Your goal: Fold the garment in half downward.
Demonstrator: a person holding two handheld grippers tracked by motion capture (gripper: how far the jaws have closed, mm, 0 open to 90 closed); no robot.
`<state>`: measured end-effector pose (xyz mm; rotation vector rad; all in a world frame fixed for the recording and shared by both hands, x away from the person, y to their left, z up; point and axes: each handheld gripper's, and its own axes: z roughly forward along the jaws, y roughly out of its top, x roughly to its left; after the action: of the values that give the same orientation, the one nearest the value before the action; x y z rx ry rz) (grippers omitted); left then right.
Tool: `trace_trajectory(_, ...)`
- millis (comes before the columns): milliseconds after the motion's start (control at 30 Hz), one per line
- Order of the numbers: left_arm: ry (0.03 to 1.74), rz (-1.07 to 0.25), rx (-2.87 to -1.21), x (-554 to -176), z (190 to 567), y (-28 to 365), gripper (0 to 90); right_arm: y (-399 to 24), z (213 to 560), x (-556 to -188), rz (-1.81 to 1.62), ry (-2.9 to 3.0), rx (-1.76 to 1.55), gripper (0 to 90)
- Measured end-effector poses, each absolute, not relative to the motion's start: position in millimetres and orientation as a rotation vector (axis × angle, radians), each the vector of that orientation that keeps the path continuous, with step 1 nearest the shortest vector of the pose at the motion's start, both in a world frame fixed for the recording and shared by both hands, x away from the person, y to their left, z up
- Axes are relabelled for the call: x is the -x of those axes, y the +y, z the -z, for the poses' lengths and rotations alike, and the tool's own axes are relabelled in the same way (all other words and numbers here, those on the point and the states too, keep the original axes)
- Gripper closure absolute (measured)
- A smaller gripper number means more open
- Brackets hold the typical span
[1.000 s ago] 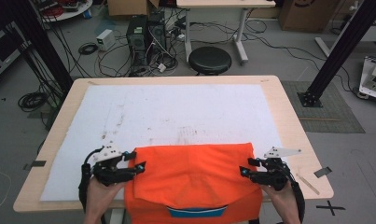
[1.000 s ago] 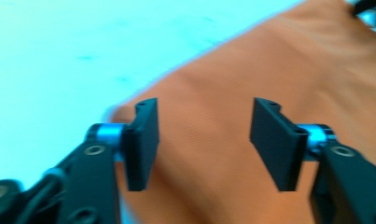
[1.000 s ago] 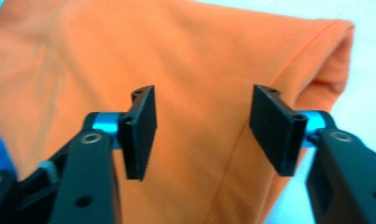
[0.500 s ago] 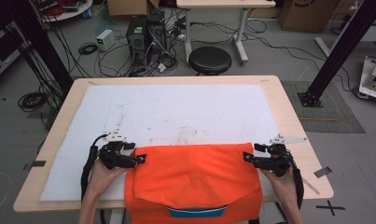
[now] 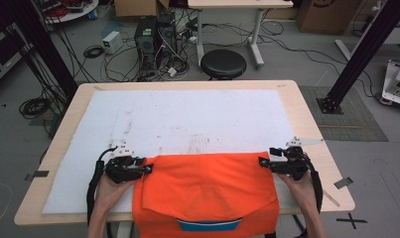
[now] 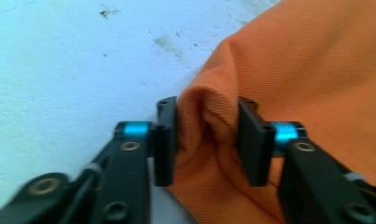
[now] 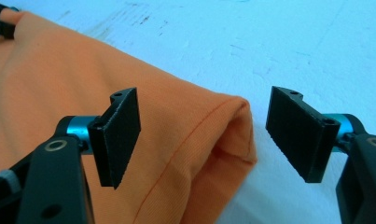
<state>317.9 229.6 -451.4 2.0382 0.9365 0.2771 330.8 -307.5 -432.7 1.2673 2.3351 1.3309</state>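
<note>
Orange shirt (image 5: 207,193) lies at the table's (image 5: 306,114) near edge on a white sheet (image 5: 187,119), hem hanging over. Left gripper (image 6: 206,140), jaws just closing, pinches a fold at the far left corner; right gripper (image 7: 204,135), jaws just widening, straddles the far right corner untouched, probably readying a matched grip for folding.

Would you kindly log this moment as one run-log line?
left gripper: closing on orange garment corner | right gripper: open astride other corner | table: white sheet
</note>
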Motion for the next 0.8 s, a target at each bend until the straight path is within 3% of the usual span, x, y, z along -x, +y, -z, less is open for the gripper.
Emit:
trace_trajectory(133, 0.941, -0.249, -2.026, -319, 452, 231, 67.3, -306, 432, -342, -1.251, 2.34, -1.26, 26.7)
trace_trajectory(433, 0.945, -0.239, -2.018, -320, 453, 232, 68.3, -298, 445, -352, -1.156, 2.471, -1.211, 30.3)
trace_trajectory(567, 0.944, -0.24, -2.021, -320, 453, 232, 69.3, -294, 449, -346, -1.139, 2.465, -1.176, 42.7)
trace_trajectory(700, 0.937, -0.27, -2.035, -318, 452, 229, 72.4, -293, 449, -343, -1.159, 2.495, -1.126, 68.8)
trace_trajectory(800, 0.952, -0.27, -2.031, -318, 451, 227, 74.6, -289, 449, -340, -1.14, 2.484, -1.105, 76.2)
